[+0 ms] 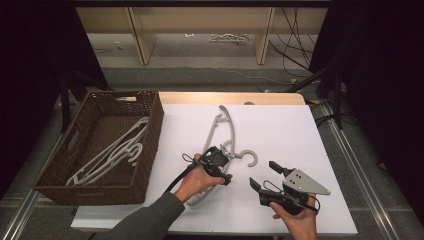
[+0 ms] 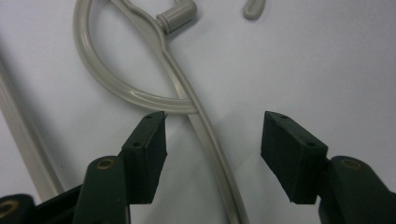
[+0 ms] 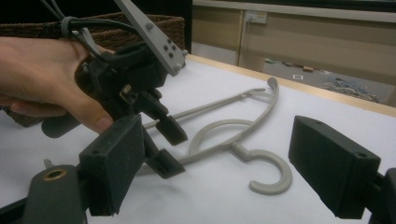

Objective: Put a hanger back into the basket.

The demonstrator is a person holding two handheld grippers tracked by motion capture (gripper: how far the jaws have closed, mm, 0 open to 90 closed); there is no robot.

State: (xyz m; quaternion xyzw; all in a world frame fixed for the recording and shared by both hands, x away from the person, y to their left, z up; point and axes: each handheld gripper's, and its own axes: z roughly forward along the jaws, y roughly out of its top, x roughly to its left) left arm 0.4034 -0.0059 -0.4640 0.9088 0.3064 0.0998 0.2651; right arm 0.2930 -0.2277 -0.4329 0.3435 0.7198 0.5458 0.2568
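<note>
- Clearly the work in hand is clearing hangers off the table (image 1: pixel 280 210) into the wicker basket (image 1: pixel 150 145) at its left, where 2 or so pale hangers (image 1: pixel 112 152) already lie.
- One grey plastic hanger (image 1: pixel 220 131) lies flat on the white table, hook toward the person's side, its thin rounded rods curving into a loop near the neck.
- Left tool (image 1: pixel 220 167) stands over the hanger near that loop; its jaws straddle the rod (image 2: pixel 205 133) with gaps on both sides, not yet pinching, probably set for a grip on a slim, rigid part.
- Right tool (image 1: pixel 265 177) waits just beside the hook (image 3: pixel 273 175), jaws spread wide and holding nothing.
- Pads (image 3: pixel 114 163) are flat, matte black blocks; the hanger looks smooth and slightly glossy, so it could slip.
</note>
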